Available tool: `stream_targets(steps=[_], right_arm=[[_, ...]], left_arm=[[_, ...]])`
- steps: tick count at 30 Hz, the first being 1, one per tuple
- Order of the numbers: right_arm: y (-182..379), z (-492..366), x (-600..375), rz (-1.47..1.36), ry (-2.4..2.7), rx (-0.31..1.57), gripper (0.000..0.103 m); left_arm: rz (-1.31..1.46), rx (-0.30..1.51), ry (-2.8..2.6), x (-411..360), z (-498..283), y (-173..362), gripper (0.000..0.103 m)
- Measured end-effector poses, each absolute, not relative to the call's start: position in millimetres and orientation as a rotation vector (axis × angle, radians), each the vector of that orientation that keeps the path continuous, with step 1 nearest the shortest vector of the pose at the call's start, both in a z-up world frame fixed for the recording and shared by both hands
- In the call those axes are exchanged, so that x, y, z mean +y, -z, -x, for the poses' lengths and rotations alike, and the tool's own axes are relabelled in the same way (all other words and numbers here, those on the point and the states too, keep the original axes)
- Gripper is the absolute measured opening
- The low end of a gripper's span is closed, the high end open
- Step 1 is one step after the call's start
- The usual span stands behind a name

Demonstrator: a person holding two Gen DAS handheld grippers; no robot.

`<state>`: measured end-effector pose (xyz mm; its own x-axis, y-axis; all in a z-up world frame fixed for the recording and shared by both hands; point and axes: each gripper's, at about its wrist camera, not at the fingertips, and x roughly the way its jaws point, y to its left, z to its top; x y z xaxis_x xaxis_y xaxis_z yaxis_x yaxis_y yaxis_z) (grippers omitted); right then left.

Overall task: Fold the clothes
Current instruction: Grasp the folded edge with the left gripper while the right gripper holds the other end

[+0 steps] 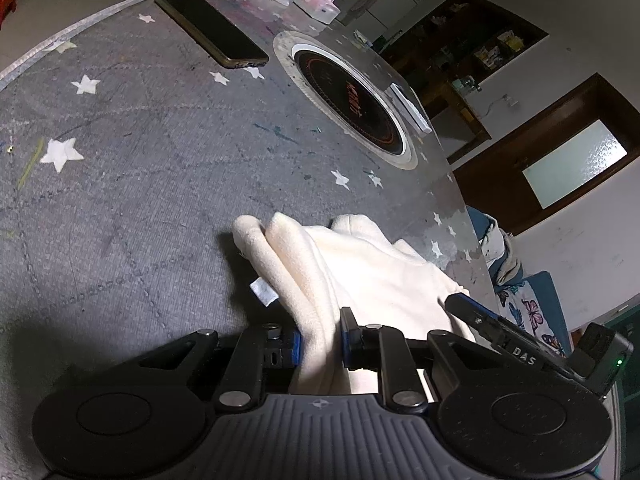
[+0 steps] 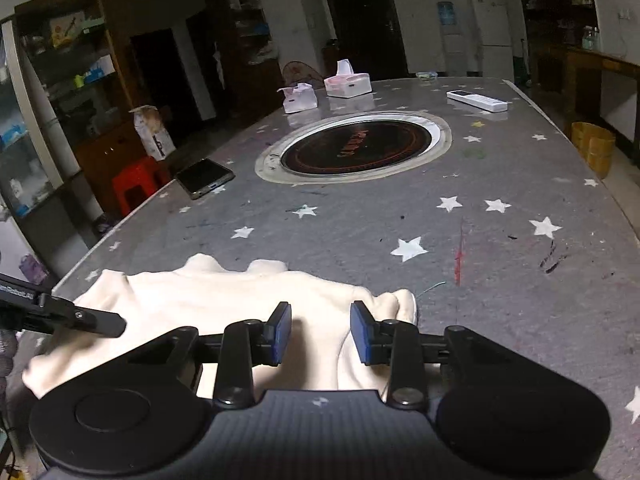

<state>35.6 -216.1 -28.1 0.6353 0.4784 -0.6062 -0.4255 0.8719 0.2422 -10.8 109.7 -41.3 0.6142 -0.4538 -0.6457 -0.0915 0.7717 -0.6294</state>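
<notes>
A cream fleece garment (image 1: 360,268) lies bunched near the edge of the grey star-patterned table (image 1: 140,168). My left gripper (image 1: 320,340) is shut on a thick fold of it, with cloth running between the blue pads. A white label (image 1: 263,291) sticks out at the cloth's left. In the right wrist view the same garment (image 2: 208,304) spreads flat at the near table edge. My right gripper (image 2: 320,332) hovers over it, jaws apart, cloth beneath and between the pads but not pinched. The other gripper's finger (image 2: 80,318) shows at left.
A round black hotplate (image 2: 356,148) is set in the table's middle. A phone (image 2: 204,178) lies near the left edge, two tissue boxes (image 2: 348,84) and a white remote (image 2: 476,100) at the far end. A red stool (image 2: 136,184) stands beside the table.
</notes>
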Motion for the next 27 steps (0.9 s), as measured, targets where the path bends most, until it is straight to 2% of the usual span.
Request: stream_targets(steps=[10, 12, 16, 21, 27], right_arm=[[27, -21, -222, -0.031, -0.521, 0.723, 0.037], [24, -20, -222, -0.031, -0.519, 0.714, 0.045], [21, -18, -224, -0.029, -0.505, 0.698, 0.050], [21, -19, -232, -0.022, -0.462, 0.698, 0.062], [29, -21, -241, -0.042, -0.449, 0.723, 0.063]], left_arm=[[0.669, 0.898, 0.223, 109, 11, 41, 0.020], [0.670, 0.899, 0.222, 109, 11, 41, 0.020], [0.665, 0.899, 0.219, 108, 9, 40, 0.020], [0.658, 0.898, 0.215, 107, 9, 40, 0.020], [0.656, 0.896, 0.210, 106, 10, 40, 0.020]])
